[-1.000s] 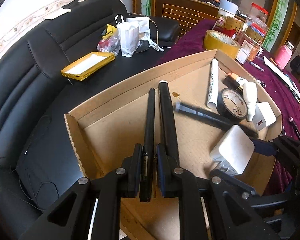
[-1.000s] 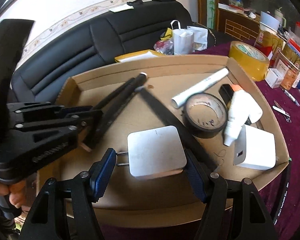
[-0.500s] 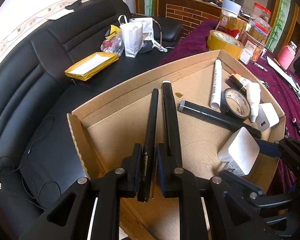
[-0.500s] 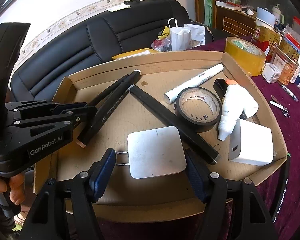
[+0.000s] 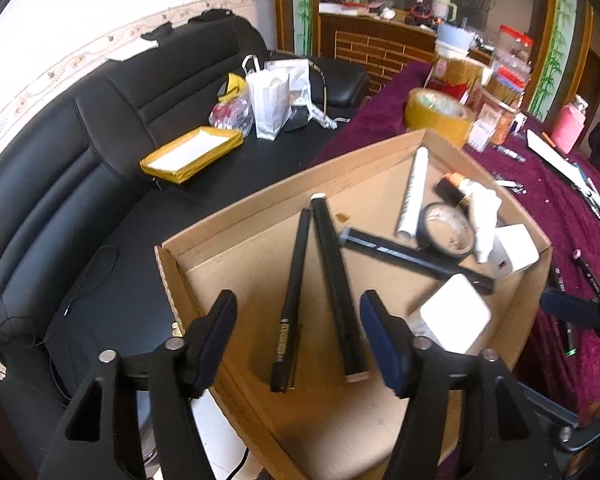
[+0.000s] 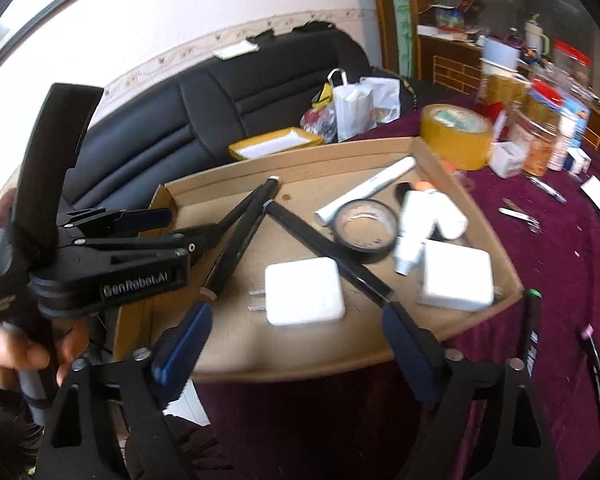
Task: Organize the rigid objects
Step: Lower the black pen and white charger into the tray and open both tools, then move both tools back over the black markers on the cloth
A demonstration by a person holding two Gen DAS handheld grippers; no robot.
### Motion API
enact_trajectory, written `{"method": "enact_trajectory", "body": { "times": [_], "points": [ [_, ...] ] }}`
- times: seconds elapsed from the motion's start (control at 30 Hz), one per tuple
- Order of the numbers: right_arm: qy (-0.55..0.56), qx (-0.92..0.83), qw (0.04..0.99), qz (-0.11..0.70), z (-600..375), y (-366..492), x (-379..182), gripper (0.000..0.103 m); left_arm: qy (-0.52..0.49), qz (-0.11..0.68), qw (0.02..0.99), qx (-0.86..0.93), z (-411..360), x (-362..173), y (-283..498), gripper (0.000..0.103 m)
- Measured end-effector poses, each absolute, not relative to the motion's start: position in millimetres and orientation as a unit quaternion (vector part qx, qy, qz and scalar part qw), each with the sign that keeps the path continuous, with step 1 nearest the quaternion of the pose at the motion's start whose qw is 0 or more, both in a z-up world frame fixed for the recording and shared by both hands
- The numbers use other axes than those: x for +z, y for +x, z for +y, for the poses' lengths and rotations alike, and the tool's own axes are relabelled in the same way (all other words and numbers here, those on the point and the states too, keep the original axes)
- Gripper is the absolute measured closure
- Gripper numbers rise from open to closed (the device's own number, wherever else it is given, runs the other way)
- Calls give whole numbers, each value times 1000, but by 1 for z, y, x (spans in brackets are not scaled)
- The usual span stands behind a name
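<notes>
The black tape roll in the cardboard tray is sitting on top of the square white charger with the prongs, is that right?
Not quite. The black tape roll lies in the cardboard tray, but apart from the square white charger, with a black marker between them. The right wrist view shows it.

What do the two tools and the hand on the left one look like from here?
Both tools are matte black plastic frames with silver pivot screws and dark blue finger pads. The left tool carries white "GenRobot.AI" lettering on its side and a tall black upright behind it. The hand grips a grey handle; a black cuff or strap with pale lettering shows above it.
</notes>
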State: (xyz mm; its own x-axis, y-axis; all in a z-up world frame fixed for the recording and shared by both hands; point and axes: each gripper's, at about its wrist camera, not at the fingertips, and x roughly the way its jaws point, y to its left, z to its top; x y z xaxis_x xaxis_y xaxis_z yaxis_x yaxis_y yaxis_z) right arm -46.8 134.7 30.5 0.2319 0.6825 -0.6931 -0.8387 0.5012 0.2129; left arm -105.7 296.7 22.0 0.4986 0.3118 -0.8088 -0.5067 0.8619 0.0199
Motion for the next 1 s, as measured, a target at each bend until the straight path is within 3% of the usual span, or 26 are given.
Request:
{"method": "enact_trajectory", "body": {
  "times": [0.57, 1.0],
  "points": [
    [22, 291, 861, 417, -78, -18, -11, 10, -60, 449, 890, 56, 141, 32, -59, 32],
    [61, 266, 870, 412, -107, -30, -24, 8, -10, 475, 880, 2, 69, 13, -42, 31]
  ]
}}
